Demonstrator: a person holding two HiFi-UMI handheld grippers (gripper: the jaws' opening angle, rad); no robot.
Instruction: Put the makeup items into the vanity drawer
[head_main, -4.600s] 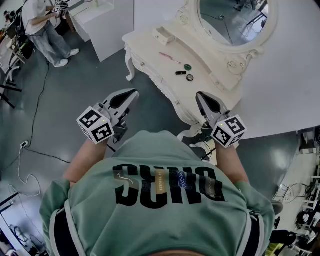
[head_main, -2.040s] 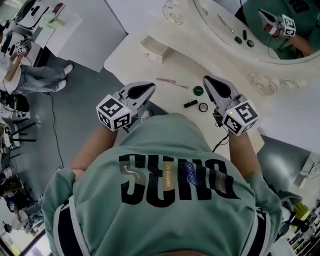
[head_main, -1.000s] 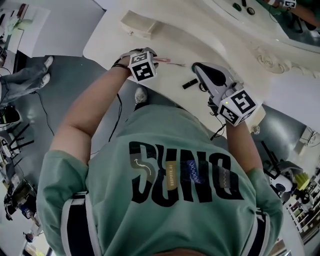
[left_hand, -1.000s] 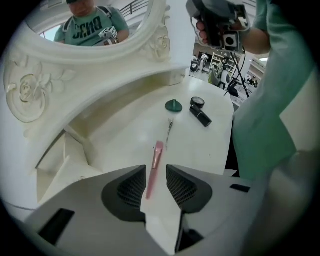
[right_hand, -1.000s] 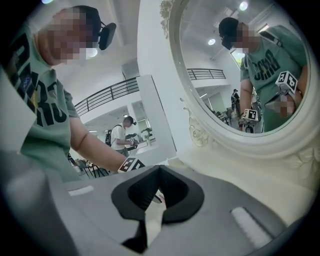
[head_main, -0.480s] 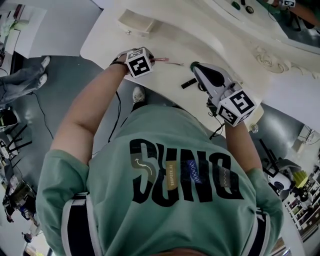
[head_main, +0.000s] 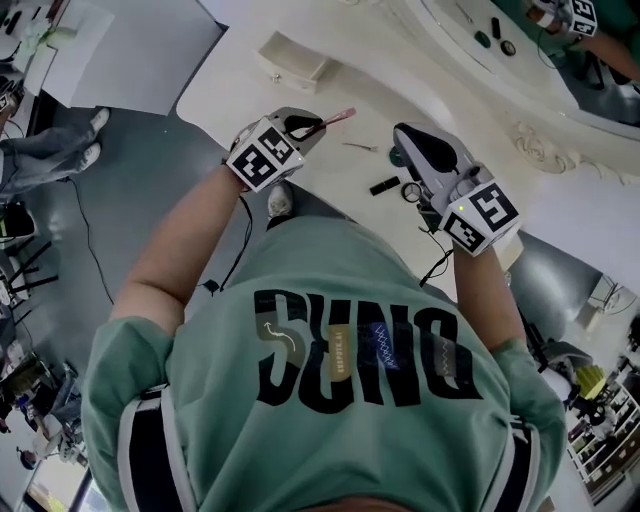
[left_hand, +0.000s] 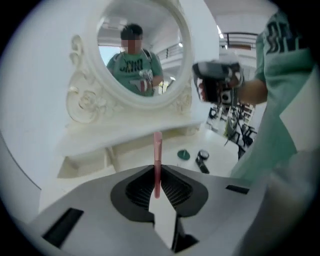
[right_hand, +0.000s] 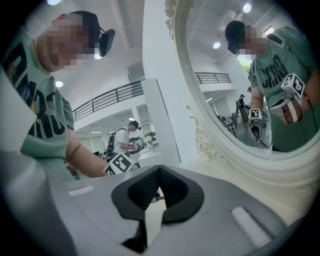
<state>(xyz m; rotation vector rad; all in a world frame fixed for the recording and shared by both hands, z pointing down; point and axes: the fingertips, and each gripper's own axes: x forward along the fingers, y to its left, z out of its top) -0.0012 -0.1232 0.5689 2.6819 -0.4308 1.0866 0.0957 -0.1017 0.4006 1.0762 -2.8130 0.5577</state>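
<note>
My left gripper (head_main: 305, 122) hovers just above the cream vanity top (head_main: 240, 85). Its jaws are closing on a slim pink makeup stick (head_main: 336, 117), which pokes out past the fingertips. In the left gripper view the pink stick (left_hand: 157, 150) stands upright between the pads. My right gripper (head_main: 402, 131) hangs over the other items, shut with nothing in it. Beside it lie a black lipstick tube (head_main: 384, 186), a round compact (head_main: 411, 191), a green cap (left_hand: 183, 154) and a thin stick (head_main: 360, 147). A small cream drawer box (head_main: 295, 60) sits further back on the top.
The oval mirror (head_main: 520, 40) and its carved frame (head_main: 540, 140) rise behind the items. Grey floor (head_main: 150, 190) lies left of the vanity edge, with a white panel (head_main: 130, 50) and another person's legs (head_main: 45, 160) there. My own body fills the lower head view.
The left gripper was low over the pink stick on the vanity top; now it is raised with the stick between its jaws. The right gripper has stayed over the small items.
</note>
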